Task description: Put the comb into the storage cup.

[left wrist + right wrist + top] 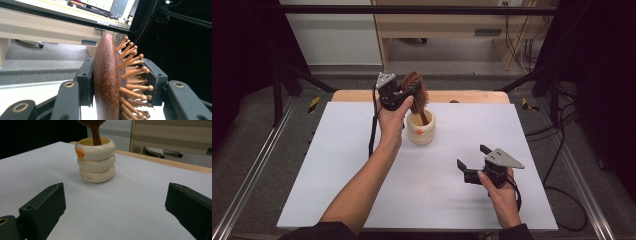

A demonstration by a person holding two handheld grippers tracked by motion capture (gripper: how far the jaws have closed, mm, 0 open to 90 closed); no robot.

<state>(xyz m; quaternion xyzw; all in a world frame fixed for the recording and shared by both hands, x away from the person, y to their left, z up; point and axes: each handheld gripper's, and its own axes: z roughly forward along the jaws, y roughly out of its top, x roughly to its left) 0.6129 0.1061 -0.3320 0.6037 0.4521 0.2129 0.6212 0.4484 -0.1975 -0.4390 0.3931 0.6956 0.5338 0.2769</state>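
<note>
- The white table [452,200] lies bare between the right gripper [472,160] and the cream cup [421,128]; a straight path across it is open
- The cup is the one thing standing on the sheet, toward the far middle; room on its left, right and near sides
- The cup's mouth is taken by the hairbrush [416,89] handle; the left gripper [409,92], clamped on the brush head, blocks the way from above

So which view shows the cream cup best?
The right gripper view: the cream cup stands whole and close, three stacked rings, brush handle inside. The high view shows it small, partly behind the left gripper.
</note>
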